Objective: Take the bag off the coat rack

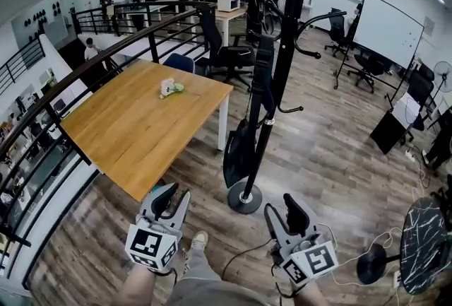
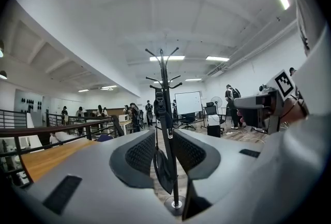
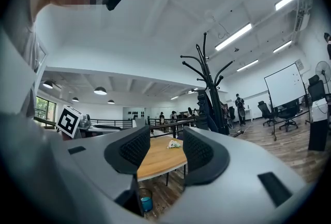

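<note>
Approach step, I judge: my left gripper (image 1: 173, 197) and right gripper (image 1: 282, 211) are both released and empty, well apart from the dark bag (image 1: 239, 150) hanging by its strap (image 1: 265, 64) on the coat rack (image 1: 288, 50), so next I must close in and lift that strap clear.

Open-plan office, upper level. Wood-plank floor (image 1: 332, 156); white walls and ceiling with strip lights (image 3: 234, 36). Wooden tabletop (image 1: 134, 124) on white legs, beside a black railing (image 1: 153, 46). Whiteboard (image 1: 387, 29) on stand; black office chairs (image 1: 229, 56); floor fan (image 1: 443, 73) far right.
</note>
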`<state>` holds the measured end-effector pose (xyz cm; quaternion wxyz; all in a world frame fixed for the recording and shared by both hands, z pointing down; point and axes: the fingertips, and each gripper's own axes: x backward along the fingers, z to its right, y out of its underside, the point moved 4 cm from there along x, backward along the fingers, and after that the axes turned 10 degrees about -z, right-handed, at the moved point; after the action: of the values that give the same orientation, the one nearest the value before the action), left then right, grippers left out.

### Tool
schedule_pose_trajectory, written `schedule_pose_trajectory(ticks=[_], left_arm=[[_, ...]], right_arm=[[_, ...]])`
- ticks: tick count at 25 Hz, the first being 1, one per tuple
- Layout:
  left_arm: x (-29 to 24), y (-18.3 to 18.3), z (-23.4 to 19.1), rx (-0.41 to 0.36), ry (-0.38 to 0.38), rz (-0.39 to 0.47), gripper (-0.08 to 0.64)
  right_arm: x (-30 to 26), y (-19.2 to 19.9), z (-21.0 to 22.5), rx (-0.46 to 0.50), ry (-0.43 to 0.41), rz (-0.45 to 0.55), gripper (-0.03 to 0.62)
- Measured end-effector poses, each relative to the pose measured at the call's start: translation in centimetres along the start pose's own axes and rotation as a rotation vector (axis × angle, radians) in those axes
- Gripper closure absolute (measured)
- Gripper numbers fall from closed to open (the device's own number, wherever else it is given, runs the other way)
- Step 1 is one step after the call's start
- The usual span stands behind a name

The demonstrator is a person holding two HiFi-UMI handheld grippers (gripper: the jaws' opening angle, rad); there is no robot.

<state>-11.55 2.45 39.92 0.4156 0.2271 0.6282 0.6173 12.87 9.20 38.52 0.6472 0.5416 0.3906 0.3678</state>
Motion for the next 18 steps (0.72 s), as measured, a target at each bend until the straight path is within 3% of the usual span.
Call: schedule_pose_trajectory(ticks=[18], left_arm=[[-20.3,-4.7,-13.0,-0.089,0.289,-0.015,0.442]], right_arm=[[-17.6,-4.1,6.2,-0.055,0.259,-0.014,0.396]])
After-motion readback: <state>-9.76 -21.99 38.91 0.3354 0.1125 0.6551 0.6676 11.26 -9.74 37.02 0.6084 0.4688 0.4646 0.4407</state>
